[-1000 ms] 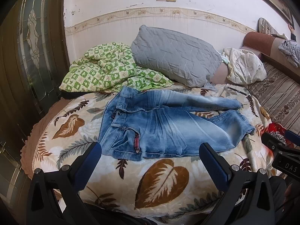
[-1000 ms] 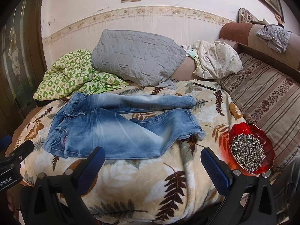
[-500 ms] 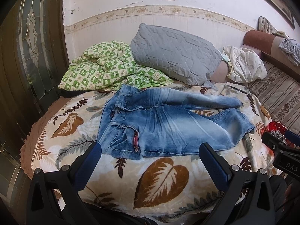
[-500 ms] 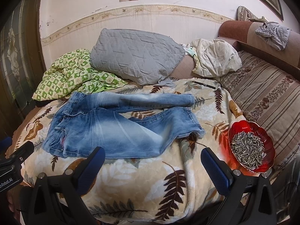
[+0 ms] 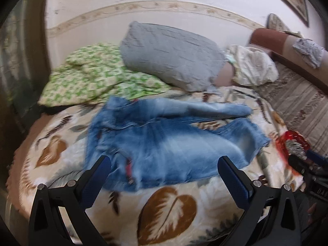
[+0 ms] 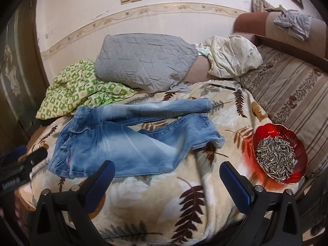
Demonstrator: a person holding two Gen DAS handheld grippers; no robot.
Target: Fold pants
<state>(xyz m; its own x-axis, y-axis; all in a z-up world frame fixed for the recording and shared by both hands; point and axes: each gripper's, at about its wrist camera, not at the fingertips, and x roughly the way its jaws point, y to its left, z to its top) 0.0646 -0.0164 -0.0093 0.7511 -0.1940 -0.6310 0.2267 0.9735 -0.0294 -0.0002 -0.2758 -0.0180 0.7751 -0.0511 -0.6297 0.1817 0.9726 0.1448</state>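
Observation:
Faded blue jeans (image 5: 164,143) (image 6: 127,141) lie spread flat on a leaf-patterned blanket (image 5: 168,211) (image 6: 155,201), waistband to the left and both legs running right, slightly apart. My left gripper (image 5: 164,170) hovers open just in front of the jeans' near edge, its left fingertip over the waistband corner. My right gripper (image 6: 167,174) is open too, over the blanket at the near edge of the closer leg. Neither holds anything. The left wrist view is motion-blurred.
A grey pillow (image 6: 143,59), a green checked quilt (image 6: 82,90) and a cream bundle (image 6: 231,57) lie behind the jeans. A red dish of sunflower seeds (image 6: 276,155) sits at the right by a striped sofa (image 6: 291,94). A pen (image 6: 222,86) lies on the blanket.
Both grippers have moved forward toward the jeans, which now fill more of each view. The left one has also swung right. Both remain open.

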